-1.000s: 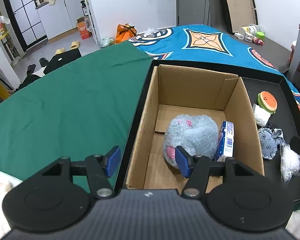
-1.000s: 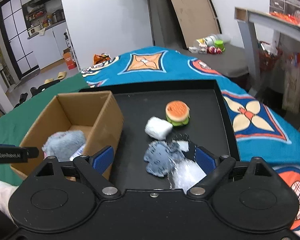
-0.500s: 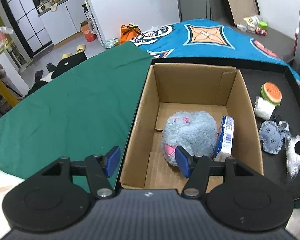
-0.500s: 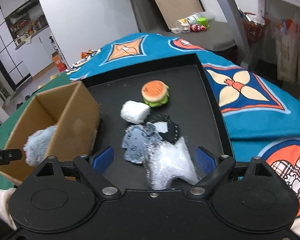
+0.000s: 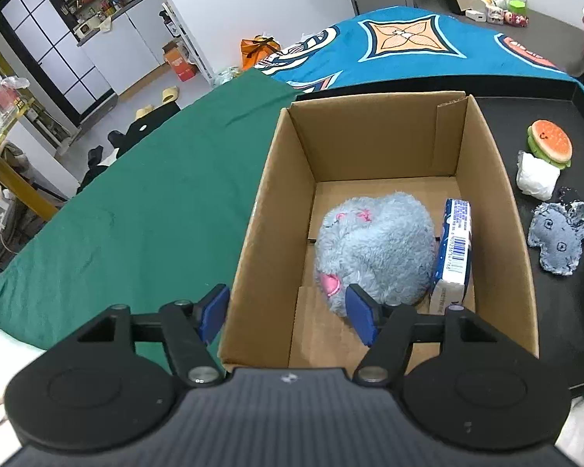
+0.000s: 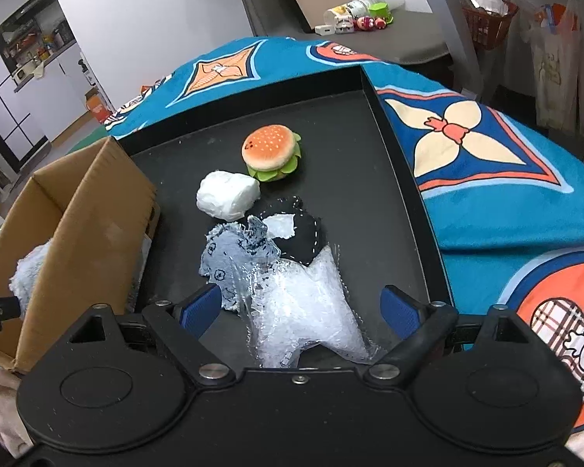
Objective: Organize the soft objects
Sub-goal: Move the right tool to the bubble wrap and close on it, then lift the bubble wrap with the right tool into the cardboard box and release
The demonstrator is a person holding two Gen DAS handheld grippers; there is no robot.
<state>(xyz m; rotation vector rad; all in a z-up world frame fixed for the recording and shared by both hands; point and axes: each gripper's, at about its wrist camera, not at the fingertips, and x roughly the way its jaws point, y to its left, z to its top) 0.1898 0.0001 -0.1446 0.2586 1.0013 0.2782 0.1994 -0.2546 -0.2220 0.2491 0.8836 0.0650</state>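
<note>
Left wrist view: my left tongs (image 5: 286, 313) hung over the near wall of the box (image 5: 268, 210), jaws opening with nothing pressed between the pads; the left pad sat outside the wall, the right inside, just in front of the fluffy plush (image 5: 373, 249). That plush lay on the box floor, touching a tissue pack (image 5: 453, 249) that stood on edge to its right. So I judged two items were already stowed.

In the right wrist view, my right tongs (image 6: 295, 309) stood wide apart and empty above the black tray (image 6: 393, 179), with the plastic-wrapped toy (image 6: 303, 303) lying between the pads but not gripped. Four soft things were left on the tray, right of the box: that wrapped toy nearest, a denim plush (image 6: 233, 253) touching it on the left, a white bundle (image 6: 227, 194) farther off, and a burger toy (image 6: 270, 151) just beyond that. A dark patch of cloth (image 6: 303, 237) poked out behind the wrapped toy; I could not tell whether it was a separate item. Roughly a third of the job looked done, and I took the wrapped toy as the next pick.
</note>
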